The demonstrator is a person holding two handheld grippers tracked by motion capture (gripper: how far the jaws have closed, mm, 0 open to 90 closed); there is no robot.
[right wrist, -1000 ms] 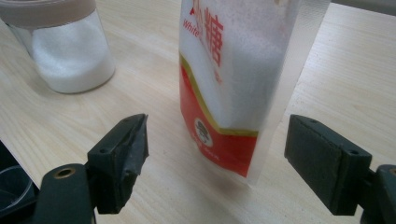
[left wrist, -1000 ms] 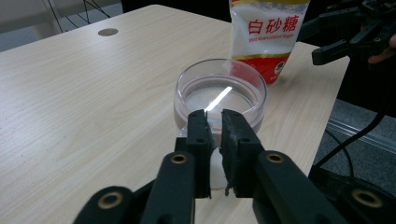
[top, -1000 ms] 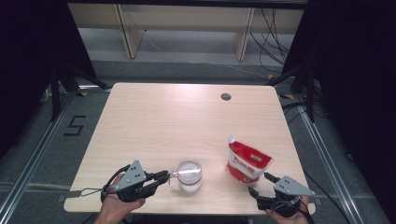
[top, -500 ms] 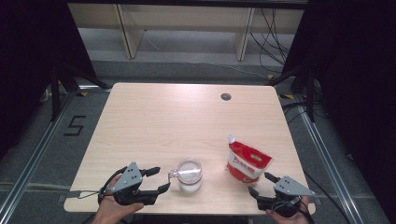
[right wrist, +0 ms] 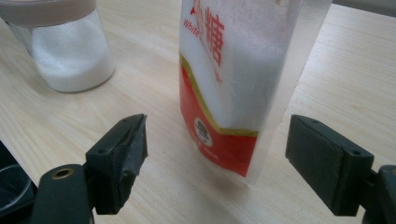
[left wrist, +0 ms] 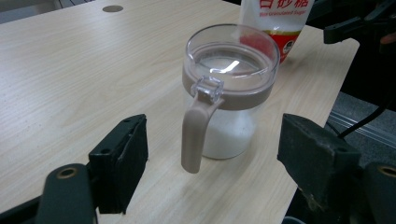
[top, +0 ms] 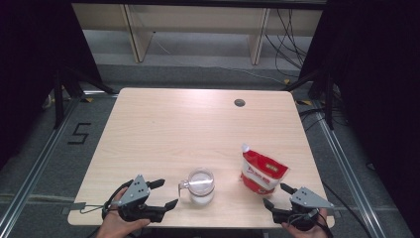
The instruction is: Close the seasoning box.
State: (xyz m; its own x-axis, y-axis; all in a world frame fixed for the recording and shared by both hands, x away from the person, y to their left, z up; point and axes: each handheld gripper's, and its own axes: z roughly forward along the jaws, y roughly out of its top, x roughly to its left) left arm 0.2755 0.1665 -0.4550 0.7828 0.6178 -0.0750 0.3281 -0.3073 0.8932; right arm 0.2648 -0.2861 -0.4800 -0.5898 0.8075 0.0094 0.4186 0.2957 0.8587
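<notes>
At the lower centre of the high view, a lidded sugar jar (top: 198, 186) stood on the worktop (top: 188, 129). The left tongs (top: 161, 193) had just been opening and were released, its handle between the jaws untouched. The right tongs (top: 276, 195) were released too, near a sugar pouch (top: 261, 171).

Clear glossy plastic jar (left wrist: 229, 93), matt wooden table (top: 188, 129)
</notes>
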